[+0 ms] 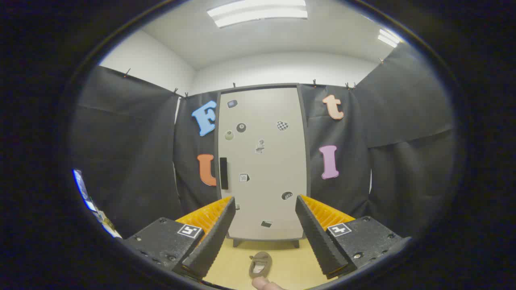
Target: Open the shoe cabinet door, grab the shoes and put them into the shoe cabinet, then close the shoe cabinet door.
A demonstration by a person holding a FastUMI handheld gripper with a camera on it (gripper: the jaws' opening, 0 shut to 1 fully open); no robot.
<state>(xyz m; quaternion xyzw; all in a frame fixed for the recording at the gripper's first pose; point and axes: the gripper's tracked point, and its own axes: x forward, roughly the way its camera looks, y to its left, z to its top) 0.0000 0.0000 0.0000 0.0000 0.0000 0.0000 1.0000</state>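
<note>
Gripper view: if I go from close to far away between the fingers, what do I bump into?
Open gripper → fingertip of a hand → shoe on the floor → shut cabinet door with its handle.

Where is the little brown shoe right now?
In the gripper view, the brown shoe lies on the yellow floor between the open gripper fingers, in front of the closed shoe cabinet.

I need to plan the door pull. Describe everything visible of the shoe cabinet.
The shoe cabinet stands upright against the booth's black cloth wall, beyond the open gripper. Its pale grey door is shut, framed dark, dotted with small stickers. A black vertical handle sits at its left edge. Short dark feet rest on the yellowish floor.
</note>
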